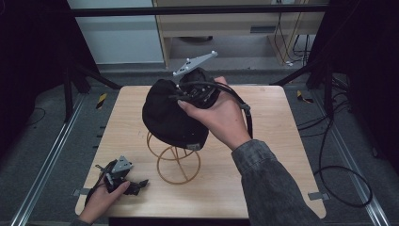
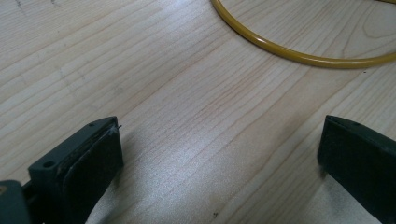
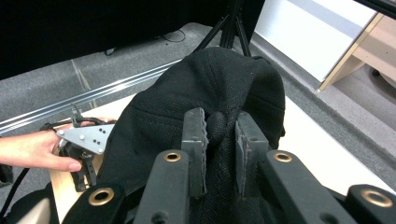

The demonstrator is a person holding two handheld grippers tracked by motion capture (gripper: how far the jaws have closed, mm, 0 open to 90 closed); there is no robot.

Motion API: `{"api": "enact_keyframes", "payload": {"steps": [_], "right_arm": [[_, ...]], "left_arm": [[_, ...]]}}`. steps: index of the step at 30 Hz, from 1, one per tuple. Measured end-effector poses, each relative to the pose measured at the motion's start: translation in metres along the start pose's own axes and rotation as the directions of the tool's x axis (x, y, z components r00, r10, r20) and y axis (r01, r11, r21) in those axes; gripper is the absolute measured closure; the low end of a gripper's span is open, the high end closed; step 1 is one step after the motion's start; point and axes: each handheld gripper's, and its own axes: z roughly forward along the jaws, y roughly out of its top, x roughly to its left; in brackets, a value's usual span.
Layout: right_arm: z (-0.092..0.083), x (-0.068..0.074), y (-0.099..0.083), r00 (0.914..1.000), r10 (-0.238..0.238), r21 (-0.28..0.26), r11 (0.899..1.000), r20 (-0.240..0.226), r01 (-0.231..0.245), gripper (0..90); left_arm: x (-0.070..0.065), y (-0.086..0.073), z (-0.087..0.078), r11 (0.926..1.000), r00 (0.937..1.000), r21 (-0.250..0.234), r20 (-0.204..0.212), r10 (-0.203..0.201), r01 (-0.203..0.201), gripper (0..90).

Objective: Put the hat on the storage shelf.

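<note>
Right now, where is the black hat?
In the high view the black hat sits over the yellow wire stand at the table's middle, and the right hand-held gripper is pinching a fold of its fabric.

In the high view, the upper part of the yellow wire stand [image 1: 178, 162] is covered by the black cap [image 1: 171, 115] at the centre of the frame, and the jaws of the right gripper [image 1: 195, 92] are hidden behind the right hand [image 1: 221, 115] and the cap's cloth. In the left gripper view, the stand's ring [image 2: 299, 56] is cut off by the top and right edges, and the right jaw by the right edge. In the right gripper view, the left gripper [image 3: 86, 144] at the left edge is partly hidden behind the cap [image 3: 219, 88]
</note>
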Motion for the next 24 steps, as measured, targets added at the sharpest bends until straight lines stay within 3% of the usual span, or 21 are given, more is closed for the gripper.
{"api": "enact_keyframes", "payload": {"steps": [24], "right_arm": [[0.018,0.000,-0.017,0.9993,0.014,0.055,0.998,-0.035,-0.012,75.9]], "left_arm": [[0.000,0.000,0.000,1.0000,1.0000,0.000,0.000,0.000,0.000,0.0]]}}
